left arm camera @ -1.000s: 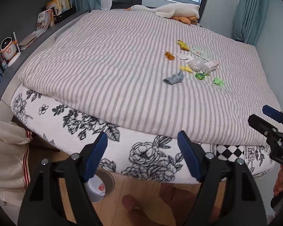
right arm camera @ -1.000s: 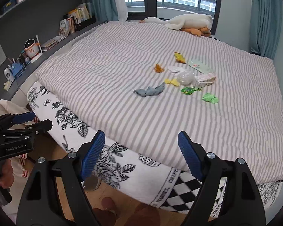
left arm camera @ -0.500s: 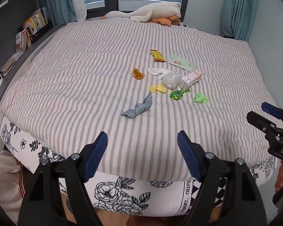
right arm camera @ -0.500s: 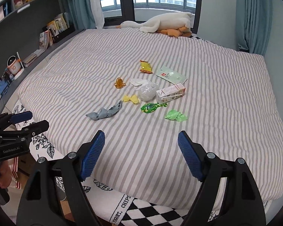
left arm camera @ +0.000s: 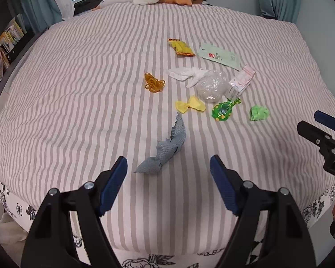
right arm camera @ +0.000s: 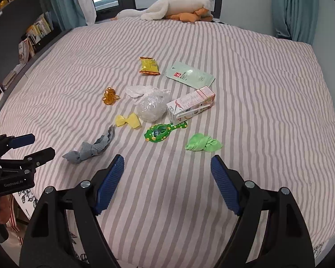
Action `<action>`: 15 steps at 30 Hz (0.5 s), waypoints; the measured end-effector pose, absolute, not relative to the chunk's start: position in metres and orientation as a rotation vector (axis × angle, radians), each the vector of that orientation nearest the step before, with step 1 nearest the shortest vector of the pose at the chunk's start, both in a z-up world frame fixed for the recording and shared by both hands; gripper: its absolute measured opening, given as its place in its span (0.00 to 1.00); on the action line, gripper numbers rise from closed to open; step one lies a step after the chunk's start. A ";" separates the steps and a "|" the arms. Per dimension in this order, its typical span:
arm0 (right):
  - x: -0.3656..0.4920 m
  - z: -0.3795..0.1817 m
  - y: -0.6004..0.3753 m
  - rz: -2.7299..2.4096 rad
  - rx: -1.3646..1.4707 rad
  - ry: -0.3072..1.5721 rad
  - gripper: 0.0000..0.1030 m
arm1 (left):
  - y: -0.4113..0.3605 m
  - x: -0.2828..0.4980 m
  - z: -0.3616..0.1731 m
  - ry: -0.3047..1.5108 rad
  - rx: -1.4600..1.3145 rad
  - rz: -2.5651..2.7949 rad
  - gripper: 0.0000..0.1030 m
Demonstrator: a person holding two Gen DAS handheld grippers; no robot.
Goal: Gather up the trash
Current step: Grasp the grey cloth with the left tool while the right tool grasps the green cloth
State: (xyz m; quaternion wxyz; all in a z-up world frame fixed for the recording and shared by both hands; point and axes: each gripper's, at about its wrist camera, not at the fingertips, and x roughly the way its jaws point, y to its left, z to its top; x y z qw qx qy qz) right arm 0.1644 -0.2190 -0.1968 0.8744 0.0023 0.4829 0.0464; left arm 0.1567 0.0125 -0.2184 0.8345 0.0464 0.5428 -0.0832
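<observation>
Nothing is being carried yet: the left tongs (left arm camera: pixel 168 169) are hanging spread wide and empty over the near part of the striped grey-and-white bed cover (left arm camera: pixel 78 102), and the right tongs (right arm camera: pixel 167 169) are gaping just as wide and empty beside them.

The trash is lying in a loose cluster on the cover, and the crumpled grey knitted cloth strip (left arm camera: pixel 165 149) is the nearest piece. Taking that strip as the landmark: it is lying just ahead of the left tongs, almost between the lines of their two blue pads (left arm camera: pixel 114 183), with its bunched end toward the tongs and its long axis running away from them, tilted slightly rightward toward the far side of the bed. In the right wrist view the same strip (right arm camera: pixel 91 148) is sitting off to the left of the right tongs, so the left hand is judged the nearer one for it.

Just beyond the strip's far tip a yellow twisted sweet wrapper (left arm camera: pixel 189 106) is lying; further right of the strip are a green plastic spotted hand mirror (left arm camera: pixel 223 110) and a crumpled light-green cloth wad (right arm camera: pixel 202 145), the last of which lies nearest the right tongs.

Since the strip's length is running roughly along the left tongs' pointing line, the pads are already set to close across its narrow width.
</observation>
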 end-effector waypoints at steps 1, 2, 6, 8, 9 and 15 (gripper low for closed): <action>0.171 -0.205 -0.218 0.089 0.010 1.016 0.75 | 0.015 0.163 -0.229 1.161 0.105 -0.181 0.74; 0.177 -0.215 -0.217 0.081 0.015 1.024 0.75 | 0.016 0.170 -0.239 1.170 0.114 -0.186 0.74; 0.196 -0.249 -0.214 0.059 0.018 1.052 0.75 | 0.020 0.189 -0.277 1.205 0.135 -0.205 0.74; 0.201 -0.265 -0.214 0.054 0.019 1.072 0.75 | 0.020 0.198 -0.296 1.221 0.142 -0.218 0.74; 0.203 -0.274 -0.214 0.050 0.020 1.082 0.75 | 0.019 0.201 -0.304 1.226 0.147 -0.221 0.74; 0.209 -0.303 -0.219 0.037 0.033 1.119 0.75 | 0.008 0.208 -0.338 1.247 0.158 -0.253 0.72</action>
